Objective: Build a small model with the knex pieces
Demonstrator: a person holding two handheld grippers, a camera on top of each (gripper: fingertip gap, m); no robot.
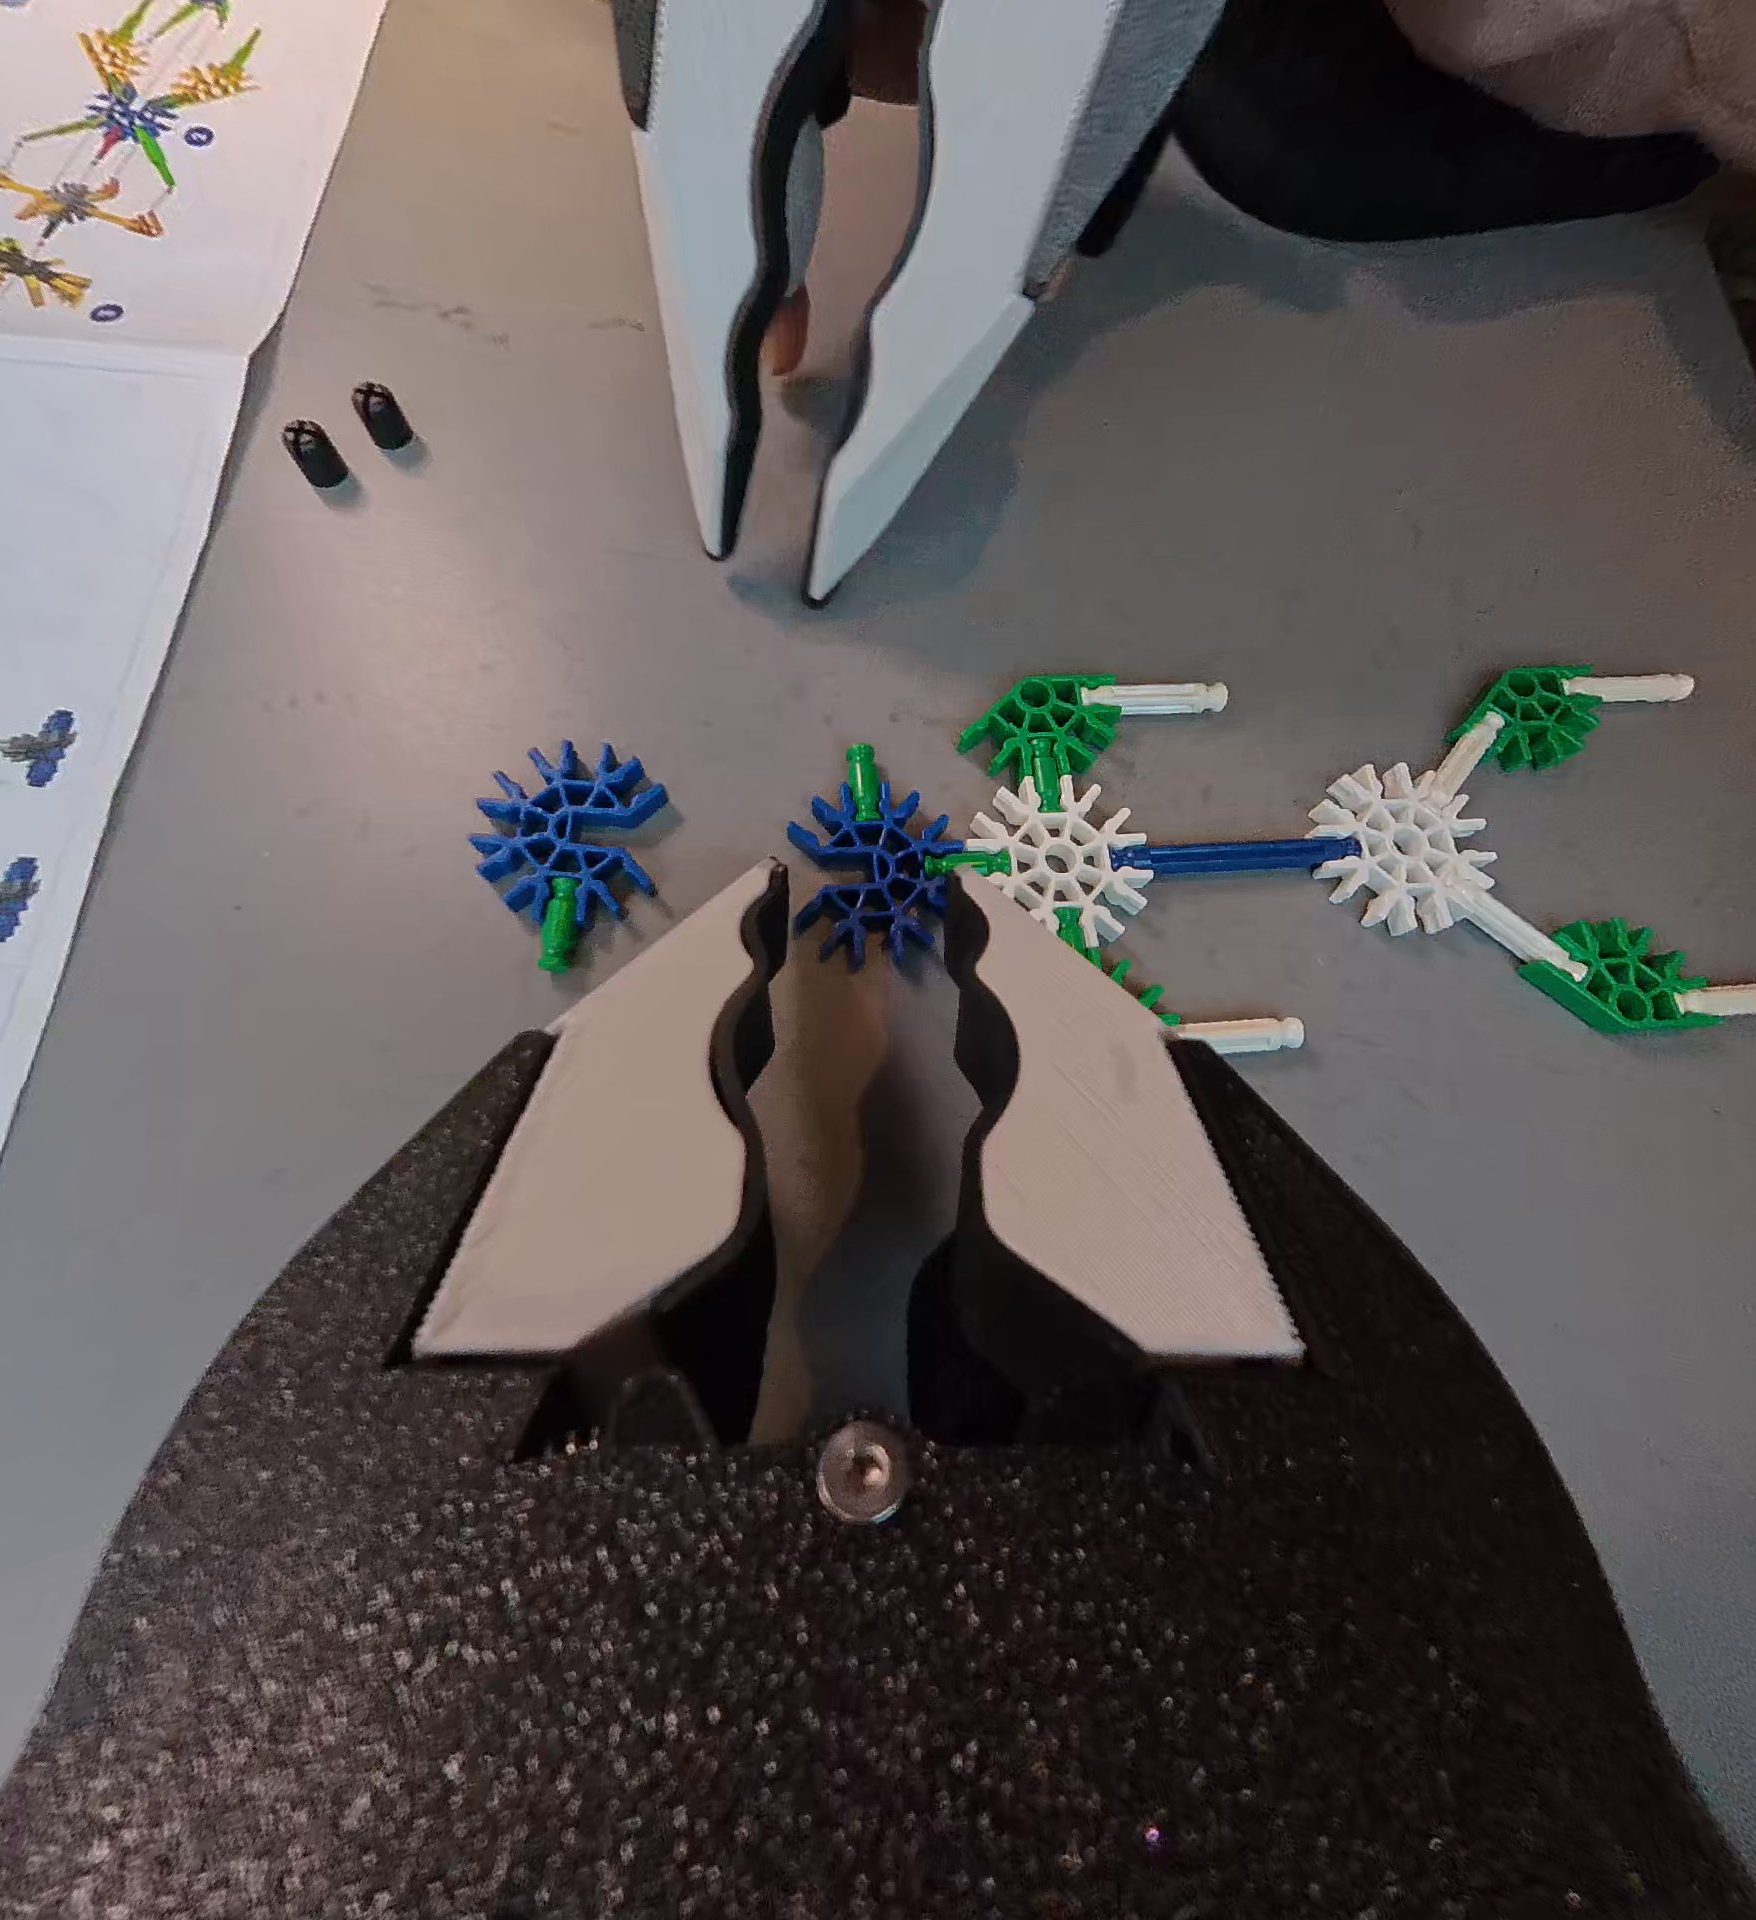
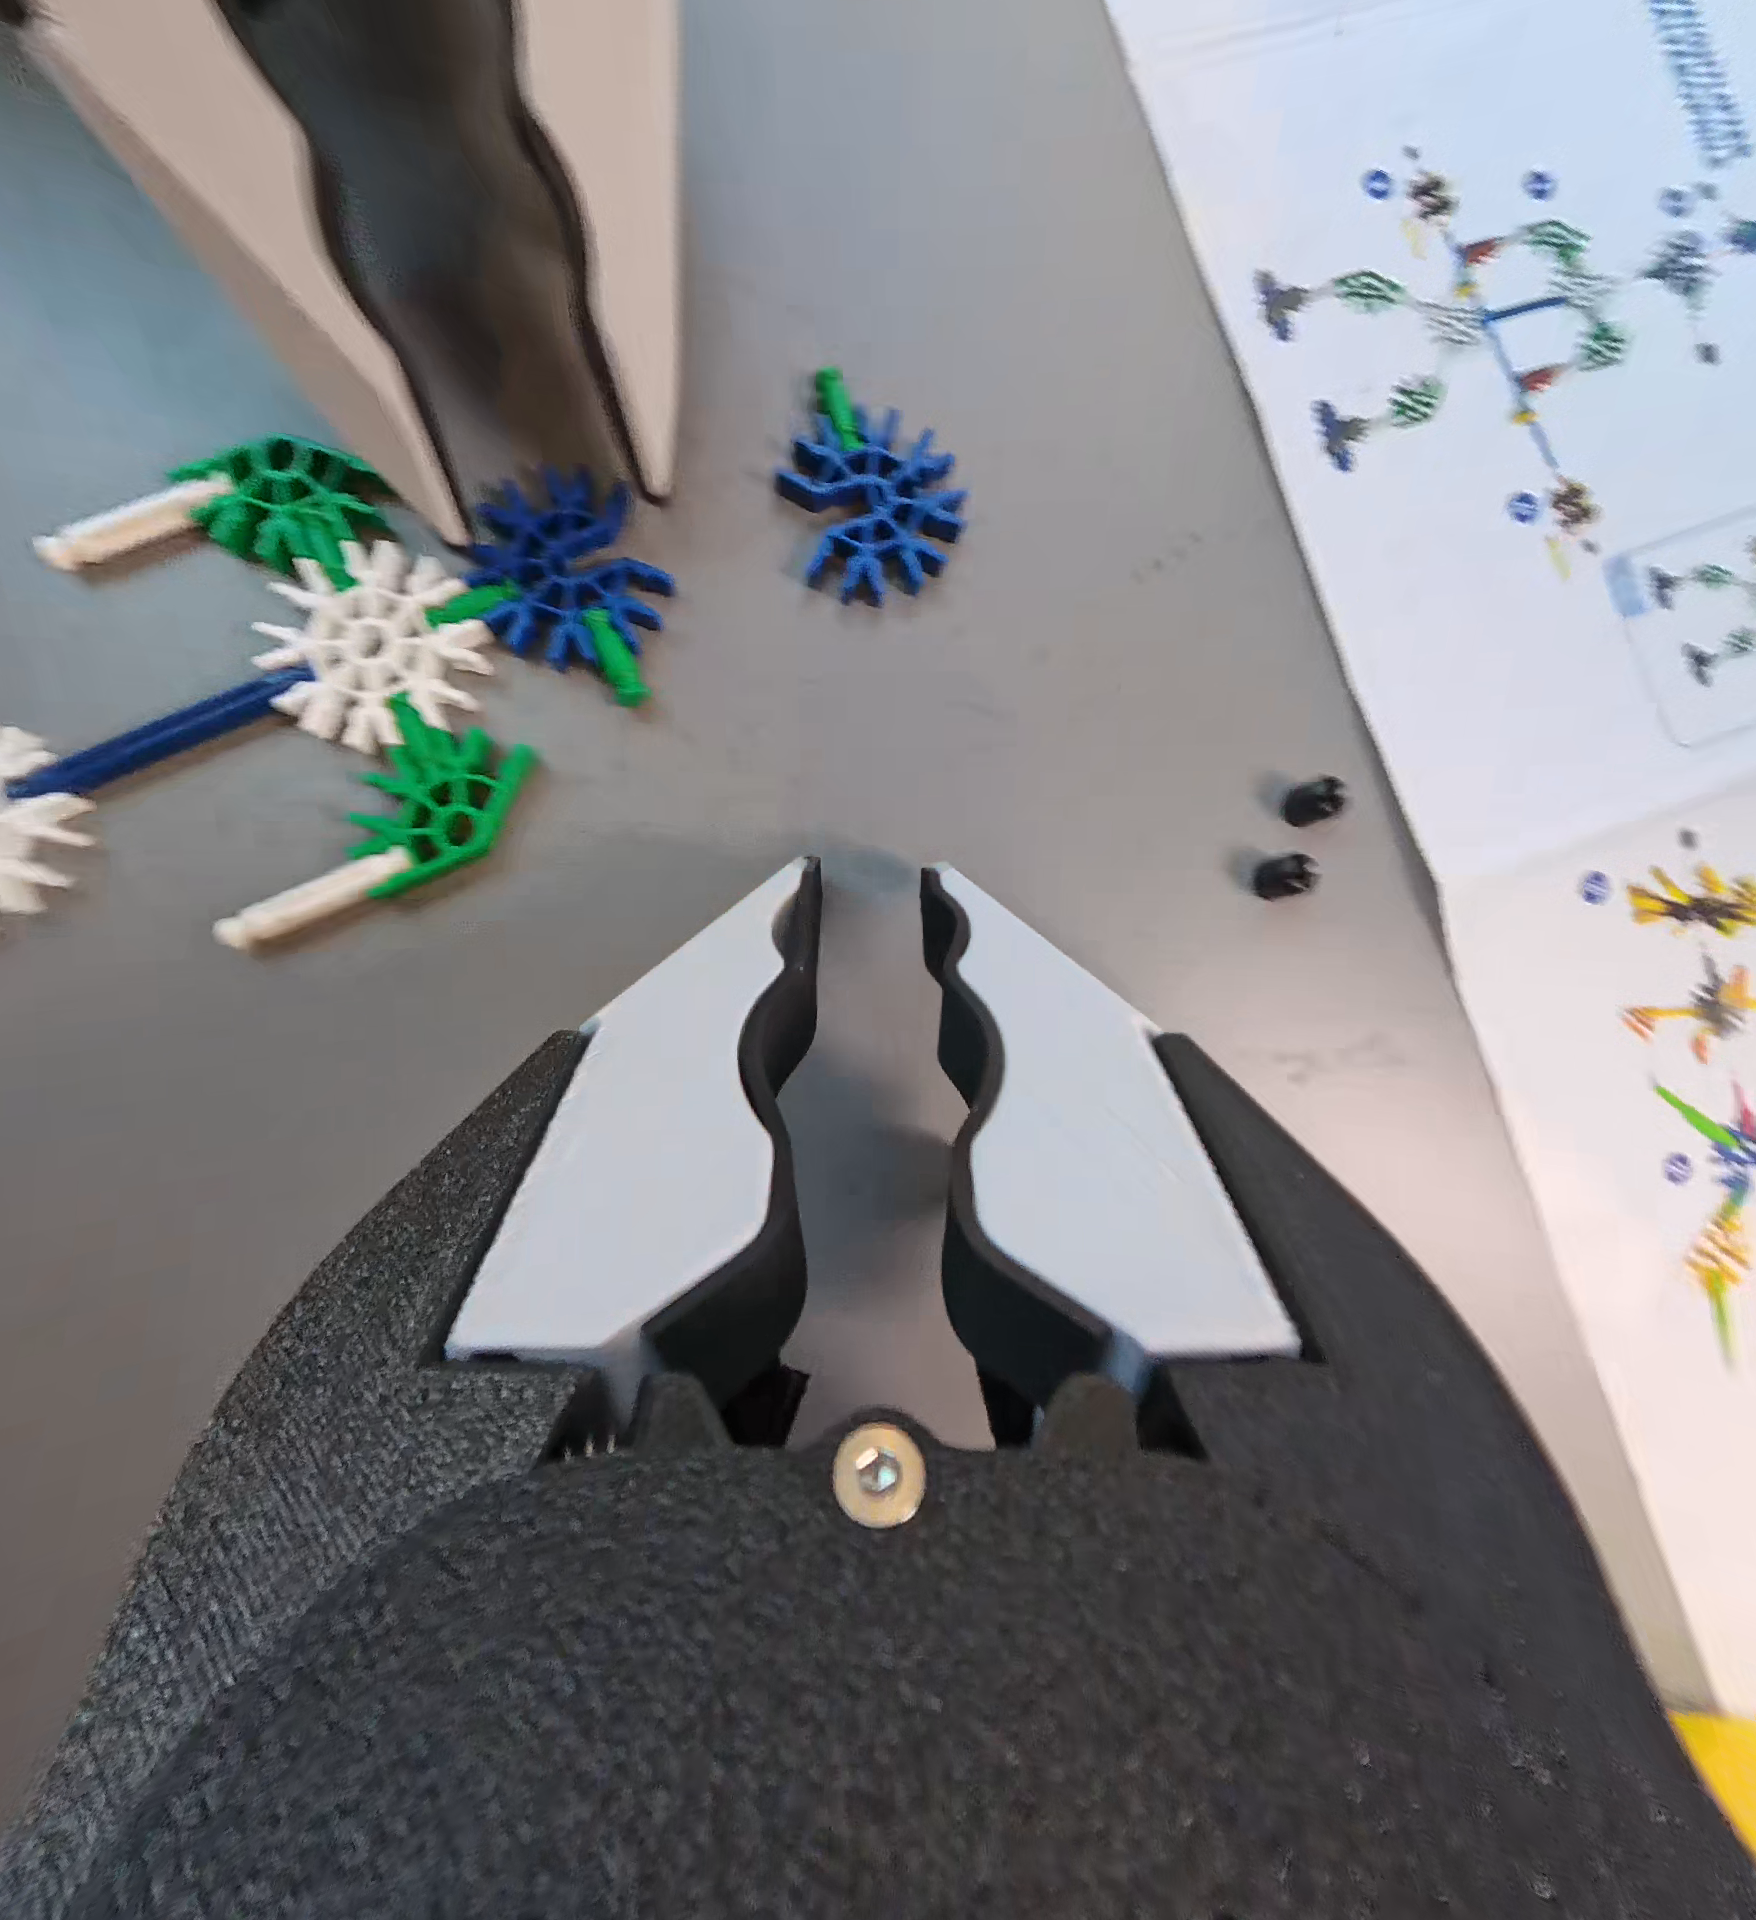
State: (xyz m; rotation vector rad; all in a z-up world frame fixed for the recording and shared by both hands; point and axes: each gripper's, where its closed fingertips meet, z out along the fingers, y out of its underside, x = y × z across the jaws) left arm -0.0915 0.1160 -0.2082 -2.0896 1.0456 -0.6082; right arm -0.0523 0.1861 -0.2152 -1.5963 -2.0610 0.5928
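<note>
On the grey desk [image 1: 1269, 468], white printed instruction sheets [image 1: 74, 623] with coloured building diagrams lie along one edge, well apart from the parts.

The left claw [image 1: 866, 883] is down at the desk surface with its jaws spread. Its two tips bracket a dark blue snowflake-shaped plastic connector [image 1: 853, 831]. From the right wrist view they look level with the connector's rim, but I cannot tell whether they touch it. Nothing is clamped.

The right claw [image 2: 869, 873] hangs just above bare desk. Its jaws are parted by a narrow gap with nothing between them, near the blue connector but clear of it.

That connector is joined by a short green plastic rod [image 1: 957, 862] to a flat toy assembly. The assembly has two white snowflake connectors [image 1: 1056, 862], linked by a long blue rod [image 1: 1227, 854]. Green fan-shaped connectors [image 1: 1040, 717] branch off, each carrying a white rod [image 1: 1165, 698].

A second, loose blue snowflake connector [image 1: 567, 836], with its own short green peg, lies beside the left claw, apart from the assembly.

Two small black plastic caps [image 1: 313, 452] lie side by side near the sheets.
</note>
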